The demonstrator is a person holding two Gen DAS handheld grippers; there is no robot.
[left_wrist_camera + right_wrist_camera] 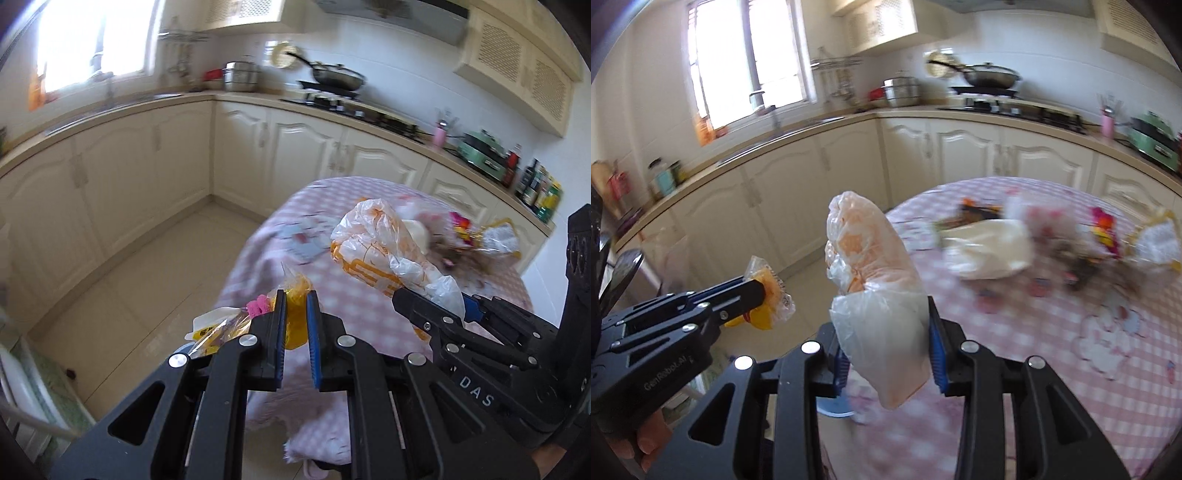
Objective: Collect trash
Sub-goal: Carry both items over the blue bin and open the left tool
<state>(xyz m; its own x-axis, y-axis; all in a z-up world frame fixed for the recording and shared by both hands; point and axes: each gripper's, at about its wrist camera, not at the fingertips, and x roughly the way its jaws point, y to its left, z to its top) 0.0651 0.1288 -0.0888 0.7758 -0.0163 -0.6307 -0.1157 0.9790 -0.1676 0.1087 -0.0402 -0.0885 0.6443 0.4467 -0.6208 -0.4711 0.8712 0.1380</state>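
We are carrying two pieces off desk [1015, 332]: left gripper [295, 295] clamping yellow wrapper [295, 317], right gripper [886, 343] pinching crumpled plastic bag [871, 266]. Keeping both grips firm, moving steadily. More trash pile [1071, 236] lying far right on desk.

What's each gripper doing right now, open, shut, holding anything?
Left gripper: shut on a yellow plastic wrapper.
Right gripper: shut on a crumpled orange-and-white plastic bag, held up in front of the pink checked table.
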